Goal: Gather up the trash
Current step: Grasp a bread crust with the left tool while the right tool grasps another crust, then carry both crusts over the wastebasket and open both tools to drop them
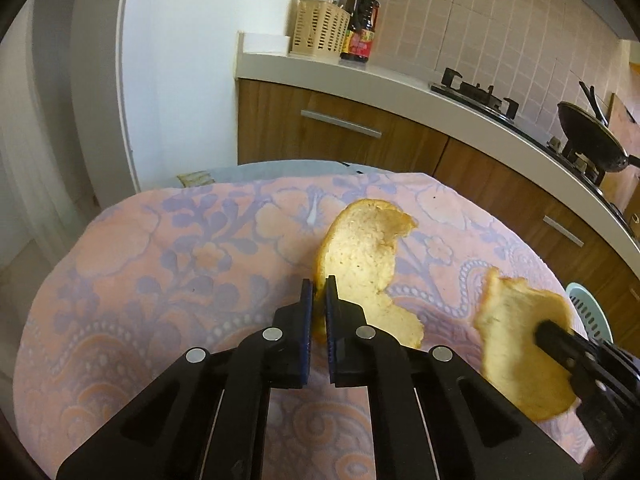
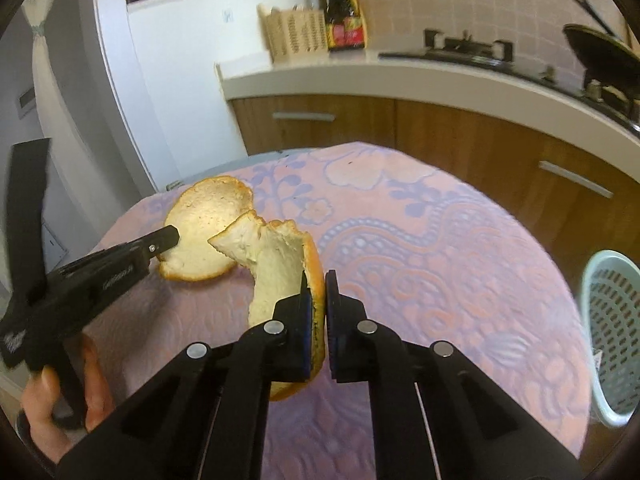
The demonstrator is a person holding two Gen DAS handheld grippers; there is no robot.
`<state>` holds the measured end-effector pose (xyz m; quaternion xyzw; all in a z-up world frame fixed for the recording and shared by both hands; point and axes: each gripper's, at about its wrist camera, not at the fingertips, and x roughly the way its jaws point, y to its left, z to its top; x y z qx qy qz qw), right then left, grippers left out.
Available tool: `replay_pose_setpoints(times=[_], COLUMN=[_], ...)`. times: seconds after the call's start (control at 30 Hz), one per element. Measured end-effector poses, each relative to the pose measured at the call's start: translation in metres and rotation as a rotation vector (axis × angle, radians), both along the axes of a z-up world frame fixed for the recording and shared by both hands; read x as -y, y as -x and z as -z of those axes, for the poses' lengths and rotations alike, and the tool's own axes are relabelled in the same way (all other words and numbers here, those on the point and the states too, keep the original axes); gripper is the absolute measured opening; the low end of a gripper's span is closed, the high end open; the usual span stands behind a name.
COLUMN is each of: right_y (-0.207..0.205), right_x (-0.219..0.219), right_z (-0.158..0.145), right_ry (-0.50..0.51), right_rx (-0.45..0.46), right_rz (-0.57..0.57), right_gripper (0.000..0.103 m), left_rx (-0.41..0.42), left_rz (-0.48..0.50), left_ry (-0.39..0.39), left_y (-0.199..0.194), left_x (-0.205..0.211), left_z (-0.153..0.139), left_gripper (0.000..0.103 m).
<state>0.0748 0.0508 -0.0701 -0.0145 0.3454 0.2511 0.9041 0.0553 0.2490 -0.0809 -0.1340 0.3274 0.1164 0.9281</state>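
Note:
Two large pieces of yellow fruit peel with pale insides are held above a table covered in a pink and purple floral cloth (image 1: 132, 264). My left gripper (image 1: 319, 292) is shut on the edge of one peel (image 1: 360, 256), which stands upright. My right gripper (image 2: 318, 292) is shut on the edge of the other peel (image 2: 276, 256). In the left wrist view the right gripper (image 1: 560, 340) and its peel (image 1: 516, 352) are at the lower right. In the right wrist view the left gripper (image 2: 164, 240) and its peel (image 2: 204, 220) are at the left.
A pale green perforated basket (image 2: 612, 332) stands beyond the table's right edge, also seen in the left wrist view (image 1: 592, 312). Behind is a kitchen counter (image 1: 400, 80) with wood cabinets, a gas stove (image 1: 476, 92), a black wok (image 1: 592, 140), a beige utensil basket (image 1: 320, 28) and sauce bottles (image 1: 360, 28).

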Motion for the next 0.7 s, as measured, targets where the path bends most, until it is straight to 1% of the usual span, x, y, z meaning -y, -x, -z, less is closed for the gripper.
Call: replay_pose_setpoints(times=[0.13, 0.3, 0.4, 0.53, 0.7], right_y=[0.025, 0.047, 0.055, 0.065, 0.069], right_x=[0.031, 0.068, 0.09, 0.12, 0.167], right_z=[-0.005, -0.013, -0.02, -0.035, -0.055], right_ry=[0.003, -0.022, -0.058, -0.091, -0.141], right_rx=[0.058, 0.1, 0.111, 0.15, 0.193], right_rz=[0.032, 0.067, 0.083, 0.116, 0.183], right_gripper=[0.005, 0.005, 0.005, 0.005, 0.005], left_rx=[0.02, 0.045, 0.067, 0.087, 0.115], left_rz=[0.022, 0.084, 0.119, 0.172, 0.248], left_ry=[0.021, 0.025, 0.025, 0.007, -0.012], left_y=[0.011, 0.024, 0.028, 0.029, 0.025], left_x=[0.014, 0.044, 0.066, 0.101, 0.149], left_z=[-0.005, -0.018, -0.028, -0.041, -0.058], left_gripper=[0.004, 0.004, 0.004, 0.004, 0.004])
